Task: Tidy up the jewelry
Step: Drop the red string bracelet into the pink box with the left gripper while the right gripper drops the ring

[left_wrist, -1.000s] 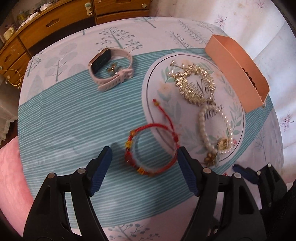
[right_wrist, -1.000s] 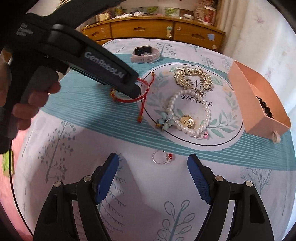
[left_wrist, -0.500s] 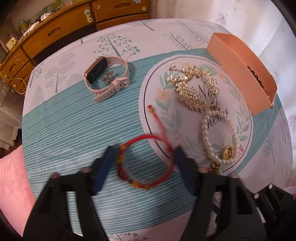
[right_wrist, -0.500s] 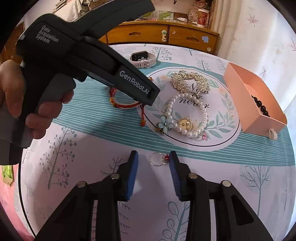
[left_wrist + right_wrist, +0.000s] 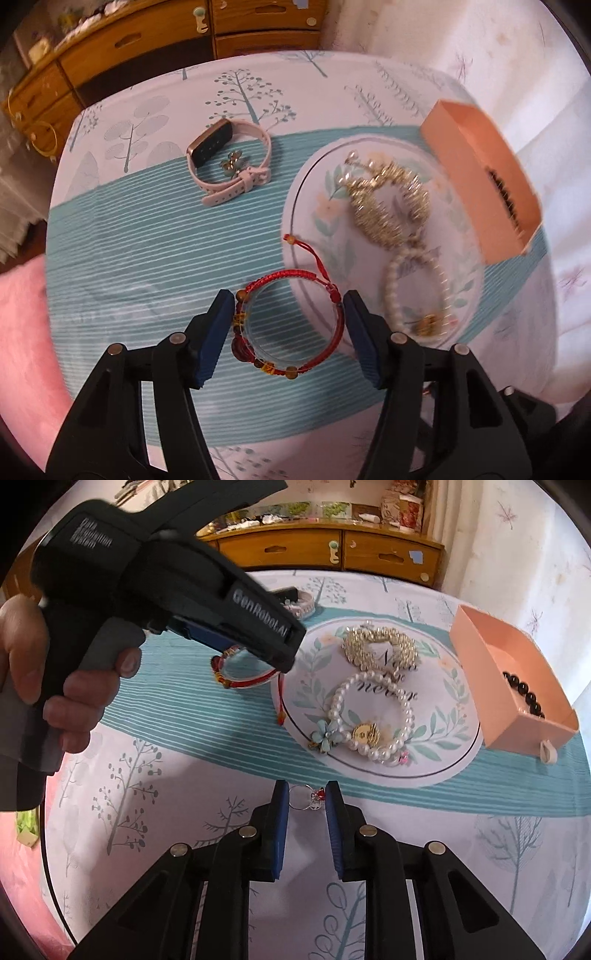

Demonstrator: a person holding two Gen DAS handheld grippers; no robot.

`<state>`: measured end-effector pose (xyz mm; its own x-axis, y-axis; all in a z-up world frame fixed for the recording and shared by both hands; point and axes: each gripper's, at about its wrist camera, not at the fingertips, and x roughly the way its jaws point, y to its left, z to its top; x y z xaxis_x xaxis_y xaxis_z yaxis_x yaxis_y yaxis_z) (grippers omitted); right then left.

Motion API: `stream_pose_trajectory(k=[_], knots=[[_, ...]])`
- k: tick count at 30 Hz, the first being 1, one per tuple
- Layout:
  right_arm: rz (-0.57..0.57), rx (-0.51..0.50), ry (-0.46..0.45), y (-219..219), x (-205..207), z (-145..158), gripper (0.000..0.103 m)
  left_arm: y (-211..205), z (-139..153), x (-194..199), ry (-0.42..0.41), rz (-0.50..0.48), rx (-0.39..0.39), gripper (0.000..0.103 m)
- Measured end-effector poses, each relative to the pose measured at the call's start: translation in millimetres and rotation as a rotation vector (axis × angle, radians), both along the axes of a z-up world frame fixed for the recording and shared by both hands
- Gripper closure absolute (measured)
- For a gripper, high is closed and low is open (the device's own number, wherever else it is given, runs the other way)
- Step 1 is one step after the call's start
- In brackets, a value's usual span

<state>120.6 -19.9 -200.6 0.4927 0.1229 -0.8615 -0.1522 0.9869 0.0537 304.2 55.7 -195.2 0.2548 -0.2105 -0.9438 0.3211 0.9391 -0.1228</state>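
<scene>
Left gripper (image 5: 288,325) is clamped on the red braided cord bracelet (image 5: 290,325), lower middle of its frame. Right gripper (image 5: 306,801) has just been closing around the small silver ring with a red stone (image 5: 306,798), bottom centre on the tree-print bench (image 5: 155,797), pads touching it.

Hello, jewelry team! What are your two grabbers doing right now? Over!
Left gripper pinching the red bracelet. Right gripper just been closing, silver ring between its jaws, grip unconfirmed. Pink box holds black beads. Nothing in the way. Over.
</scene>
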Motion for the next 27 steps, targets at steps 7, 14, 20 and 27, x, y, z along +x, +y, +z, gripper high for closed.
stream_pose_trajectory(k=[7,14,20,27], knots=[[0.051,0.005,-0.096,-16,9,34,0.083,-11,34,7,-0.013,0.040,-0.015,0.045],[0.080,-0.011,-0.241,-51,29,75,0.083,-33,69,16,-0.106,0.077,-0.009,0.045],[0.024,0.009,-0.284,-99,40,94,0.083,-76,103,28,-0.182,0.087,-0.085,0.045],[-0.005,0.013,-0.290,-159,48,104,0.083,-135,118,45,-0.140,0.101,-0.175,0.045]])
